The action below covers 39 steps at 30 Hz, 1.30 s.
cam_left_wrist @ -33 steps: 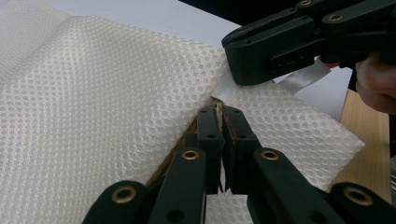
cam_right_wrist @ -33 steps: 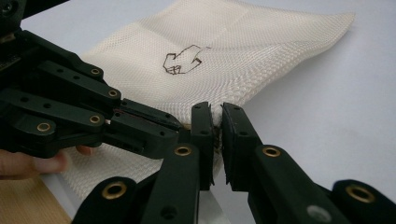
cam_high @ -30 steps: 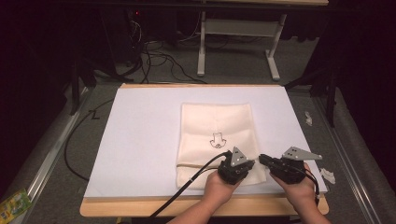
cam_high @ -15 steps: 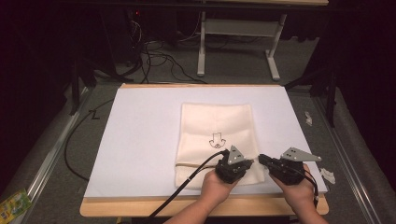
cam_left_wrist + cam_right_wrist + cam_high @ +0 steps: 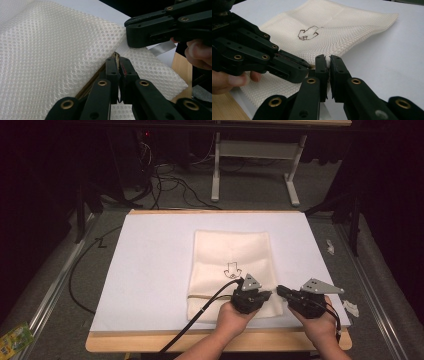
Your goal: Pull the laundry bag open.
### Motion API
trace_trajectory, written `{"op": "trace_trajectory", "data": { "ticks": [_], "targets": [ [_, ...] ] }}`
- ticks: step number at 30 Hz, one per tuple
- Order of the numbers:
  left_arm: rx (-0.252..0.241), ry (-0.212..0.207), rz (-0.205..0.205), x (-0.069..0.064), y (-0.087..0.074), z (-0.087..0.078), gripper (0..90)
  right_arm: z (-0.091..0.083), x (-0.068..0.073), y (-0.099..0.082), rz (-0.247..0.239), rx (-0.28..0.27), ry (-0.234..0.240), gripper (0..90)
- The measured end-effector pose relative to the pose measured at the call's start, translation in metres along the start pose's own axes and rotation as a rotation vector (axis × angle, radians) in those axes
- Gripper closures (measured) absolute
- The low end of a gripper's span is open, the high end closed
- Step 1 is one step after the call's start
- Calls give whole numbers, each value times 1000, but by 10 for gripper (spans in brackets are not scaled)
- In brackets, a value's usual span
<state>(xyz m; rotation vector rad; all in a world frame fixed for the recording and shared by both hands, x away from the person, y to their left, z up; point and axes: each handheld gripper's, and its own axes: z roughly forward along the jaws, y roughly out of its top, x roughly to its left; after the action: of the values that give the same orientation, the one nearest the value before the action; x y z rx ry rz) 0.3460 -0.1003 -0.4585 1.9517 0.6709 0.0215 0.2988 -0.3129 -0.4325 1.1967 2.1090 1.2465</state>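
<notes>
Both grippers sit at about five o'clock on the white sheet [image 5: 150, 270], at the near right corner of the cream mesh bag [image 5: 230, 255]. Our left gripper [image 5: 119, 60] has its jaws pressed together on the bag's edge, with a brown zipper strip [image 5: 95, 77] running between them; in the high view it [image 5: 267, 295] points toward three o'clock over the bag's near hem. Our right gripper [image 5: 327, 58] is likewise pinched narrow on the mesh corner, and from above it [image 5: 281, 291] points toward nine o'clock, tip to tip with the left one. The bag lies flat at the middle of the sheet, its long side running twelve to six, with a small dark drawing [image 5: 232, 269] printed near its centre. Wooden table edge [image 5: 150, 340] shows at six o'clock.
</notes>
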Motion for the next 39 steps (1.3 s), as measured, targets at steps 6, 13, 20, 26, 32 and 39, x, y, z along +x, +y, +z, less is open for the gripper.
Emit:
{"op": "trace_trajectory", "data": {
  "ticks": [6, 13, 20, 26, 32, 39],
  "targets": [
    [-18, -11, -17, 1, 0, -2, 875, -1, -2, 0, 4, -14, -1, 862],
    [-43, -49, -72, 6, -5, -5, 876, -3, -4, 2, -7, -10, 9, 864],
    [-30, -13, -138, 29, -20, -17, 876, -12, -23, -3, 79, -29, -15, 866],
    [-9, 15, -84, 28, -21, -27, 875, -9, -17, -3, 47, -20, -6, 863],
    [4, 59, -65, 34, -24, -40, 877, -6, -11, 0, 26, -6, -36, 868],
    [47, 129, -123, 64, -40, -76, 876, -20, -34, -9, 109, -34, -75, 866]
  ]
}}
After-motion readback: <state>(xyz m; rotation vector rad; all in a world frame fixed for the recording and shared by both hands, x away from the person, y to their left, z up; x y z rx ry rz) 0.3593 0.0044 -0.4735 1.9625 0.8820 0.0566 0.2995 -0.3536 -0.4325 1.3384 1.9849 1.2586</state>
